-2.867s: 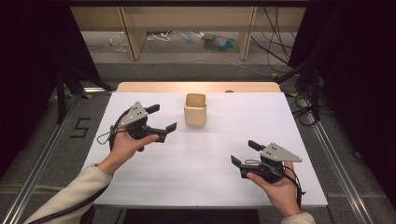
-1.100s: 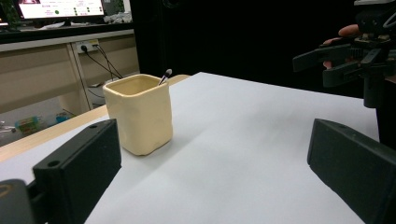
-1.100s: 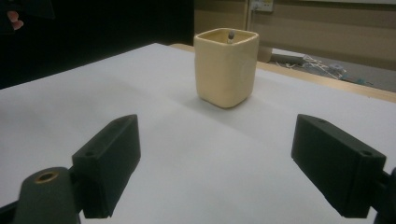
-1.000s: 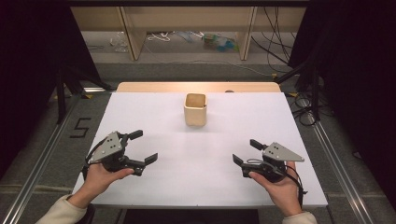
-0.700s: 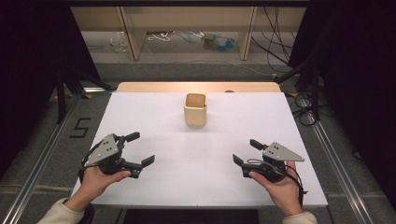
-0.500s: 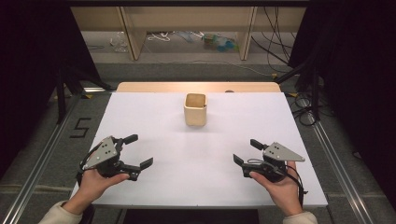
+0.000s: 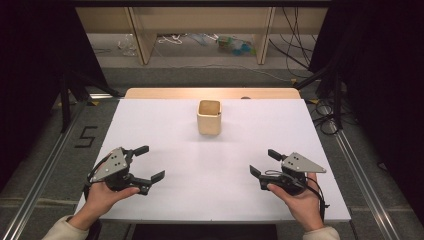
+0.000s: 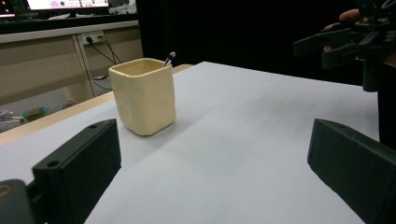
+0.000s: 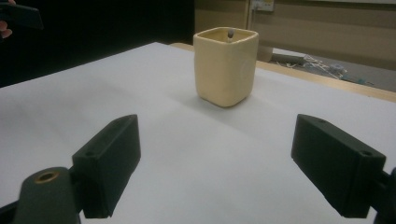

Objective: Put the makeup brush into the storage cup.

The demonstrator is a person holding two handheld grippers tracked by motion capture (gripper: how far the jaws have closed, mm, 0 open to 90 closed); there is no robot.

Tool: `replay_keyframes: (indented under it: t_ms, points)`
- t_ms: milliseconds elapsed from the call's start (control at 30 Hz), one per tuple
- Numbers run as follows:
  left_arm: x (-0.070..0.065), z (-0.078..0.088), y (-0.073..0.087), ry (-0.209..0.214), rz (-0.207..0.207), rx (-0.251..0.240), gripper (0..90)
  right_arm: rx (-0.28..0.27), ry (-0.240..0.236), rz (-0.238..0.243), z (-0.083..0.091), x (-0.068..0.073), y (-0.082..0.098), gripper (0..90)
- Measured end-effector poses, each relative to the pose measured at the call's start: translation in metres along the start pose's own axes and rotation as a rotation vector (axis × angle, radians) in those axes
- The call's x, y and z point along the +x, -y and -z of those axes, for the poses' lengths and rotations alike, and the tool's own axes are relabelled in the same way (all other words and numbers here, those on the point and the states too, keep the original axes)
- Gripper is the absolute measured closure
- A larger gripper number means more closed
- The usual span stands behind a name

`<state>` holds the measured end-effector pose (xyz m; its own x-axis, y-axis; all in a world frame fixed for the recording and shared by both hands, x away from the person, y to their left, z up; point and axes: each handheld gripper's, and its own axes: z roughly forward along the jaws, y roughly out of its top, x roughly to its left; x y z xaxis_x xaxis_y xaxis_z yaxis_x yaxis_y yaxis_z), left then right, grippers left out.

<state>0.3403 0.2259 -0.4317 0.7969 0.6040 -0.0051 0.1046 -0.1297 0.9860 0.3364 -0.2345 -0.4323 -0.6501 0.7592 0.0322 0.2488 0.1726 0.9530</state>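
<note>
Left gripper point(image 7: 149, 165): held in the left hand point(image 7: 102, 197) at the near left of the white table point(image 7: 165, 125); jaws spread wide, nothing between them; pointed toward the table's middle.

Cup point(image 7: 209, 116): cream, square-sided with rounded corners, upright near the far middle of the table, well apart from both grippers. Seen from the left gripper view point(image 8: 144, 95) and the right gripper view point(image 9: 226, 65) with a thin dark stick, light-tipped point(image 8: 168, 58), leaning inside against the rim; kind of stick too small to tell.

Right gripper point(image 7: 262, 162): held in the right hand point(image 7: 300, 200) at the near right of the table; jaws likewise wide apart and empty; aimed toward the cup.

Progress, as judged: no grip on the cup, no contact with it, stick sitting inside. Either at the start of work on the cup or with the placing of the stick done and both tools parked; impossible to tell which from the present lay alone.

Surroundings: wooden board edge point(image 7: 165, 93) behind the white surface; shelving legs, loose cables and small clutter on the floor beyond point(image 7: 230, 42); a figure "5" marked on the floor at left point(image 7: 86, 136).

Obstructions: bare tabletop between each gripper and the cup.
</note>
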Motion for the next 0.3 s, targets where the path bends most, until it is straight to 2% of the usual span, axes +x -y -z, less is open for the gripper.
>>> replay_keyframes:
  t_ms: [233, 300]
  points:
    - [0.0013, -0.0013, 0.0008, 0.002, 0.0, 0.007, 2.6, 0.01, -0.005, -0.003, 0.0007, -0.0015, 0.0002, 16.8]
    - [0.0012, -0.0015, 0.0012, 0.001, 0.007, 0.008, 2.6, -0.01, -0.011, -0.017, -0.0013, -0.0015, 0.0012, 16.8]
